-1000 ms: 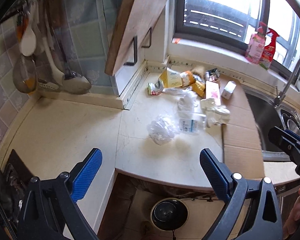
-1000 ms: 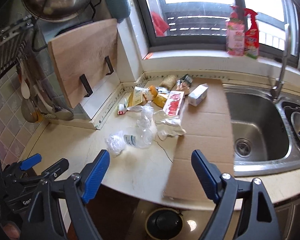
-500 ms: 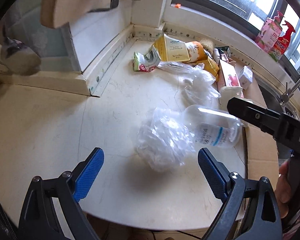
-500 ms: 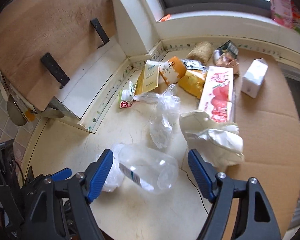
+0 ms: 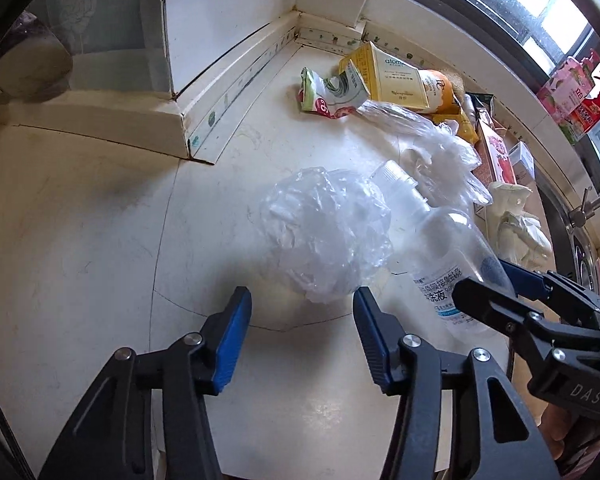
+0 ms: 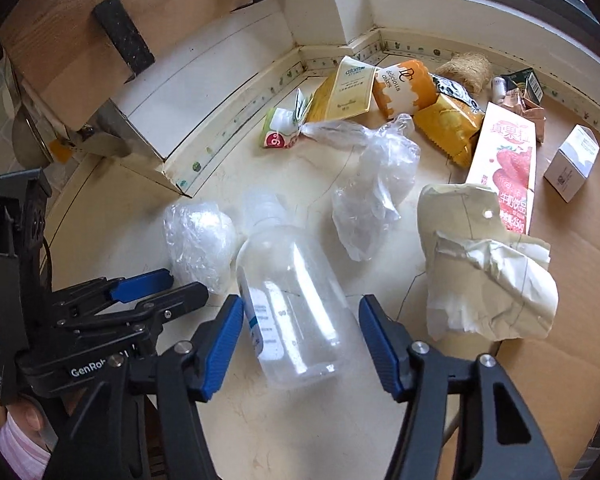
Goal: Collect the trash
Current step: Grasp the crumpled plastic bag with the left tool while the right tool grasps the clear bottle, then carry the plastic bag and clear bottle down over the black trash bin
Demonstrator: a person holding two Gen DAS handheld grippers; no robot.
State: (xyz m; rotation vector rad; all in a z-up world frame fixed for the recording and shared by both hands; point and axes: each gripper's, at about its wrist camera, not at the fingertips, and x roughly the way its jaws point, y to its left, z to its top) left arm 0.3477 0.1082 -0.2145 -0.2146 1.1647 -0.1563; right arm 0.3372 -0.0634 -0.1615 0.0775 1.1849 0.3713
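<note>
Pale stone counter under both tools. Left gripper points steeply down, blue pads partly drawn in; the jaws have just been closing. The crumpled clear plastic wad sits just ahead of the tips, its near edge dipping toward the gap and almost meeting the right-hand pad, though contact cannot be confirmed; nothing reads as pinched. Right gripper likewise angled down, its jaws also just closing. The clear plastic bottle lies on its side between its pads, base end toward the tool, white cap pointing away; the left pad is at or almost at the labelled flank, the right pad stands off with counter showing between, so it is not yet clamped. From the right wrist view the wad lies left of the bottle, just beyond the left tool's tips. Ahead of the right tips: a loose clear bag; to the right, crumpled cream paper partly on brown cardboard. Farther off, a pink strawberry carton, orange snack packets, a yellow pouch, a small white box. A sleeve cuff shows below the left tool.
</note>
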